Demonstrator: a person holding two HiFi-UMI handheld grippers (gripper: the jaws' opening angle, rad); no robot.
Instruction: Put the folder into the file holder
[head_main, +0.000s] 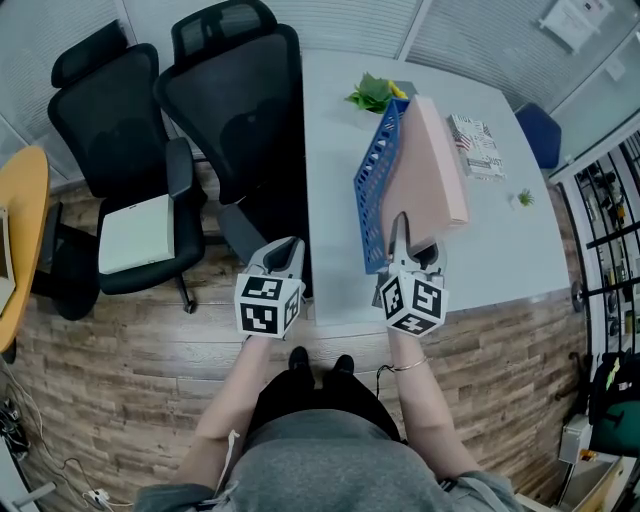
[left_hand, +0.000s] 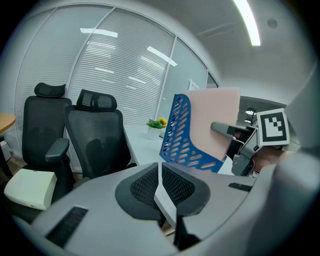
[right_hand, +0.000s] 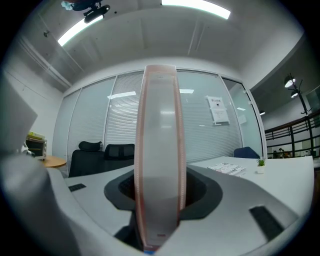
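A pink folder (head_main: 435, 165) stands on edge and leans against a blue slotted file holder (head_main: 372, 195) on the white table (head_main: 500, 250). My right gripper (head_main: 400, 232) is shut on the folder's near end. In the right gripper view the folder's spine (right_hand: 160, 150) fills the gap between the pads of my right gripper (right_hand: 160, 195). My left gripper (head_main: 288, 250) hangs off the table's left front edge, shut and holding nothing. The left gripper view shows its pads (left_hand: 145, 185) meeting, with the file holder (left_hand: 182, 135) and folder (left_hand: 215, 120) beyond.
Two black office chairs (head_main: 235, 100) (head_main: 100, 150) stand left of the table. A small yellow-flowered plant (head_main: 375, 92) sits behind the file holder. Booklets (head_main: 478, 143) and a tiny plant (head_main: 524, 198) lie at its right. A blue chair (head_main: 540, 135) is at the far right.
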